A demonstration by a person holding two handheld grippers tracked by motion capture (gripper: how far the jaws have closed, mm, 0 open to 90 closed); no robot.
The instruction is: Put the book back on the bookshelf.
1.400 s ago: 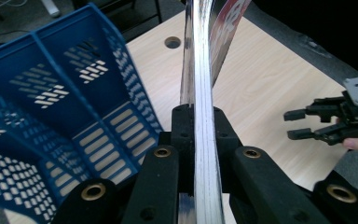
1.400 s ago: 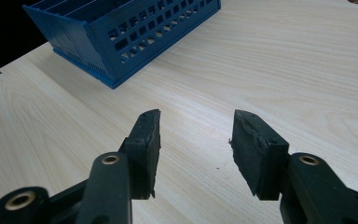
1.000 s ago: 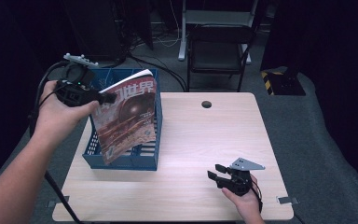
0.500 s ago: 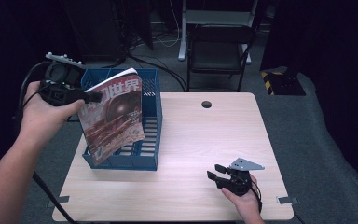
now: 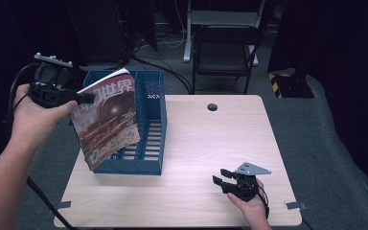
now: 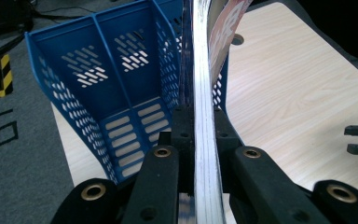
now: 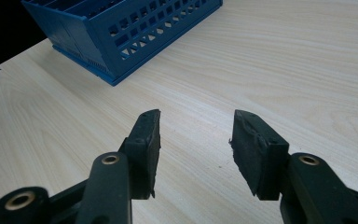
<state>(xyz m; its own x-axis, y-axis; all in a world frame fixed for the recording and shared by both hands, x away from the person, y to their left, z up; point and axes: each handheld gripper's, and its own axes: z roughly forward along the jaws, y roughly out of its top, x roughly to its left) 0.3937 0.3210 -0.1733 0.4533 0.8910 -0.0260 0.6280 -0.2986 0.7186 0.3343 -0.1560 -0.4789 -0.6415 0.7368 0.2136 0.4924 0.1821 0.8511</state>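
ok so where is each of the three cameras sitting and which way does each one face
High view: above the person's side, facing forward and down on the table; both forearms and hands show.
Left gripper view: rides the left gripper, looking along its jaws clamped on the magazine toward the blue file rack.
Right gripper view: rides the right gripper, low over the tabletop, jaws apart.
Shared: all three show the rack.

A file rack (image 5: 149, 143) stands on the tabletop's (image 5: 206, 143) left side; a magazine (image 5: 106, 120) hangs tilted at its left front; a chair (image 5: 226, 52) stands behind the tabletop.
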